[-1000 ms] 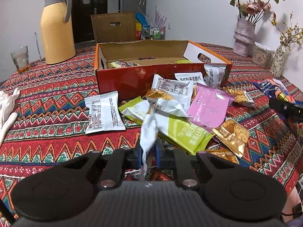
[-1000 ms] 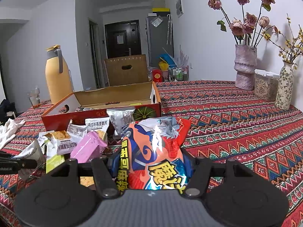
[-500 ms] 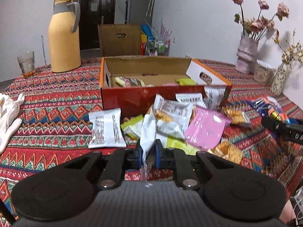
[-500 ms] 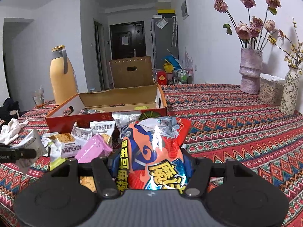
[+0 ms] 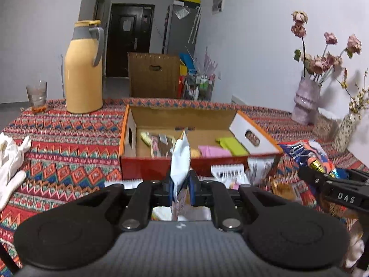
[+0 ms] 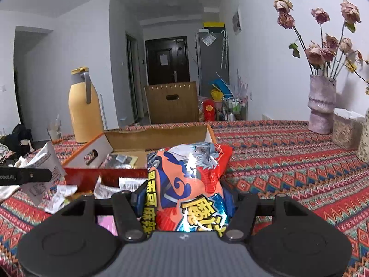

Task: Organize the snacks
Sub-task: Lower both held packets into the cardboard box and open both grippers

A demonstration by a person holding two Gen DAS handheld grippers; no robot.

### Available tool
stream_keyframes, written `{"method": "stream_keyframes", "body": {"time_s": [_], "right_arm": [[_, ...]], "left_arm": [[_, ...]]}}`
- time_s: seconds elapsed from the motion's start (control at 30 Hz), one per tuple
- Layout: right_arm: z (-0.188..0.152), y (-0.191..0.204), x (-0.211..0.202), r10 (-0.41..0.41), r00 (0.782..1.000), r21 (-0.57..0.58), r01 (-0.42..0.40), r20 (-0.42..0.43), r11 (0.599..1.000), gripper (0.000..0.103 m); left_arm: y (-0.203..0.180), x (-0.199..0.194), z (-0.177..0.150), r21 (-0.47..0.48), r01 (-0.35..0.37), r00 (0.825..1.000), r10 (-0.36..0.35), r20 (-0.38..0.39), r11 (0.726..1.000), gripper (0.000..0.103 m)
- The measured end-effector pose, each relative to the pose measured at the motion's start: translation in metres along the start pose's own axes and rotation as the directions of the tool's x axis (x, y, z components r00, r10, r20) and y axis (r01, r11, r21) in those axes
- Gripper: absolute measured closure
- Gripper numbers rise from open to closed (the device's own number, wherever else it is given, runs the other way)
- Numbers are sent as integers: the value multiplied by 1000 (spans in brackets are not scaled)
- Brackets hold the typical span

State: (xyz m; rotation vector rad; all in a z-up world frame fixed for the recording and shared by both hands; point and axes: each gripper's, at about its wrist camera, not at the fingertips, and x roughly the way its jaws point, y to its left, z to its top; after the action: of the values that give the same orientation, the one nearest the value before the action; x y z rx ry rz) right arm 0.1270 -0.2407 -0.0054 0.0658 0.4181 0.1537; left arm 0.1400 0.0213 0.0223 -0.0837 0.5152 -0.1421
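Note:
My left gripper is shut on a white snack packet, held edge-on in front of the open red cardboard box. Several snacks lie inside the box, among them a green packet and a pink one. My right gripper is shut on a big orange-and-blue snack bag, lifted just right of the box. The same bag and gripper finger show at the right of the left wrist view. Loose packets lie on the cloth before the box.
A yellow thermos jug and a glass stand far left on the patterned tablecloth. White gloves lie at the left edge. A purple vase with dried flowers and a speckled vase stand at the right.
Both grippers have risen with their snacks. The white packet has come off the pile and now hangs before the box; the box interior shows more. The right gripper has drawn nearer the box.

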Motion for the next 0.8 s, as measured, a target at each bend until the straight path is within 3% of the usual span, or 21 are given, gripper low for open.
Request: {"method": "stream_keyframes", "body": {"time_s": [0.43, 0.8], "right_arm": [[51, 5, 61, 45, 998, -12, -45, 33, 999, 43], [77, 2, 133, 20, 1000, 38, -20, 9, 999, 43]], "left_arm": [[-4, 39, 51, -66, -63, 995, 68, 67, 996, 90], [5, 106, 77, -111, -151, 987, 155, 35, 982, 90]]}}
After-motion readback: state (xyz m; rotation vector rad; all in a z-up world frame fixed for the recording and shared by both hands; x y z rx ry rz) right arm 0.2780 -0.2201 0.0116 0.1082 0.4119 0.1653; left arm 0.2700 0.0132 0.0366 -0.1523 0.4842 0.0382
